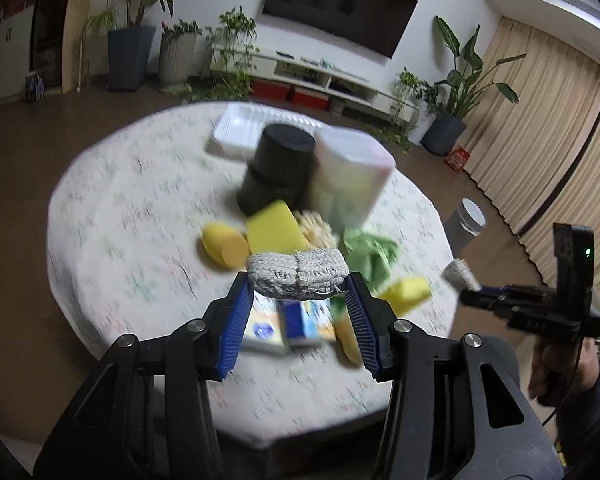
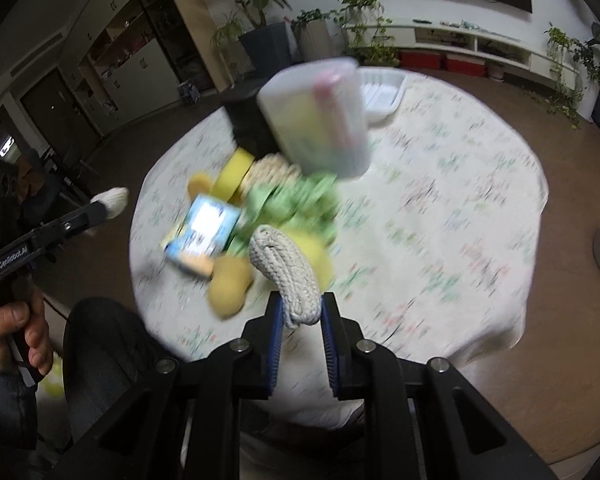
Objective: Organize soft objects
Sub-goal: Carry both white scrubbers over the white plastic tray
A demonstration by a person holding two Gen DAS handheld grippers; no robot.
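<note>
With each gripper (image 1: 298, 292) (image 2: 300, 308) clamped on a knitted pad (image 1: 298, 274) (image 2: 288, 276), blur perhaps hides thin grips; either could drop.

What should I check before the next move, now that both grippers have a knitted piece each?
1. Left gripper clamps the grey knitted roll across its ends: ok.
2. Right gripper clamps the white knitted roll: ok.
3. Both rolls lifted off the table: ok.
4. White tray free to take them: ok.
5. Black cylinder and translucent container clear of the path: cannot tell.
</note>
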